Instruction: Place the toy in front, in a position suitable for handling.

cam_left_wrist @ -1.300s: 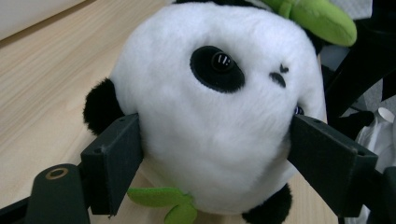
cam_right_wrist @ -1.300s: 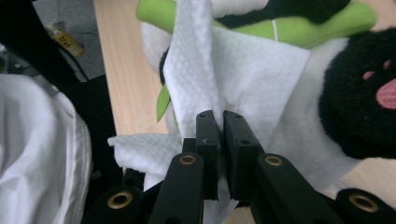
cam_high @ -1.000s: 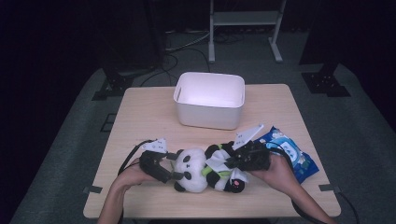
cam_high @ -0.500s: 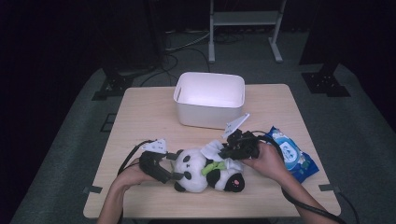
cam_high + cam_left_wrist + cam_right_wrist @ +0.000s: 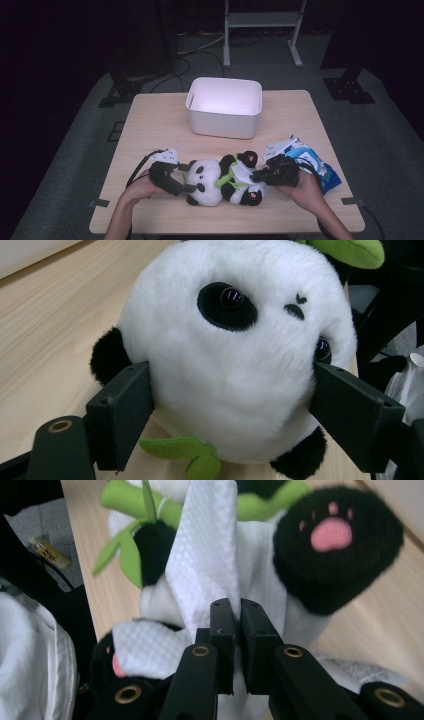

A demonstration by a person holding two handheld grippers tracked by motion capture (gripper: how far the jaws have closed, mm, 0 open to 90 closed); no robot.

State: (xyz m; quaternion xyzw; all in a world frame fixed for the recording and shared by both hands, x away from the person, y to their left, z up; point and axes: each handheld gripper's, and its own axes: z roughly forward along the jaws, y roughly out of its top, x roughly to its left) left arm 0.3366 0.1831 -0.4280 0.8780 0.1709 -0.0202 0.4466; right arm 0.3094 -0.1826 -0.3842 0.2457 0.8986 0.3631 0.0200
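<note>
While the left gripper (image 5: 186, 181) clamps the round white head of the plush black-and-white panda toy (image 5: 220, 179), low and centre in the high view, the right gripper (image 5: 256, 176) pinches a white textured wet wipe (image 5: 205, 555) against the toy's belly. In the left gripper view the two black jaws stand fairly wide, pressed into the fur on either side of the panda's face (image 5: 235, 370), so that claw holds the toy steady on the light wooden table (image 5: 155, 125). In the right gripper view the jaws stand narrow, almost together, with the wipe's cloth caught between them; a black foot with a pink paw print (image 5: 336, 545) sits at the upper right of that frame.

Compared with half a second ago, the right gripper has dropped from a raised position near the blue wipe packet (image 5: 316, 167) back down onto the panda's body, while the left gripper has stayed put on the head. That suggests another wiping stroke is beginning across the toy's middle. The cleaning looks partway through, with the white rectangular plastic bin (image 5: 225, 107) above centre standing apart from the toy.
</note>
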